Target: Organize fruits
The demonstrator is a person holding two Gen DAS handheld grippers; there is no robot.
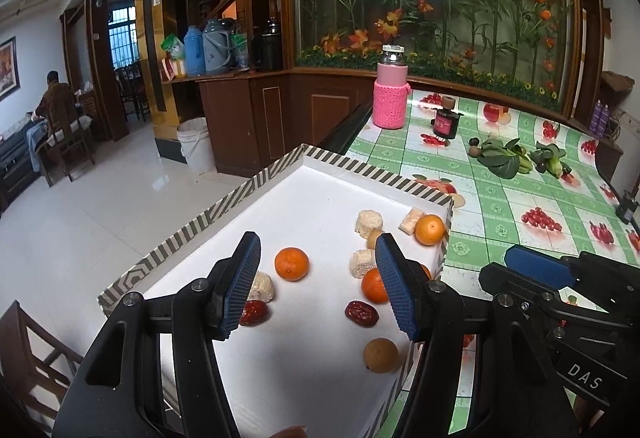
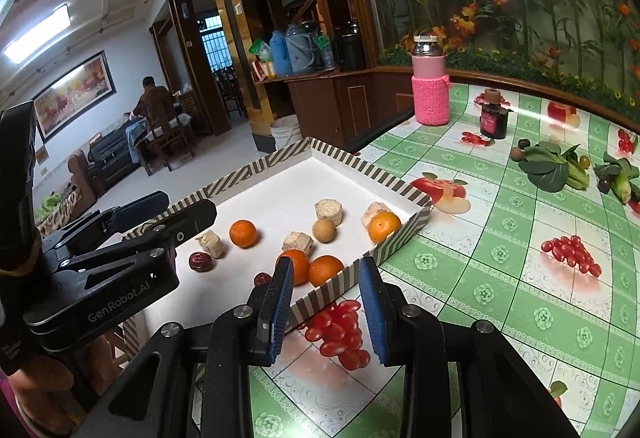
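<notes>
Both tongs spread empty; the striped tray (image 2: 400, 234) holds four oranges, four corn pieces, two red dates, two brown fruits.

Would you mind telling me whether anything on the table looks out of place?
Yes: leafy greens and small dark fruits lie loose on the tablecloth, outside the striped tray holding the other fruit.

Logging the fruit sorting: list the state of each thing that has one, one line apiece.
left gripper: open, empty, over the tray.
right gripper: open, empty, outside the tray's near wall.
tray: lidless, holding oranges, dates and corn pieces.
pink bottle: upright, capped.
dark jar: upright, capped.
leafy greens: lying loose on the table.
</notes>
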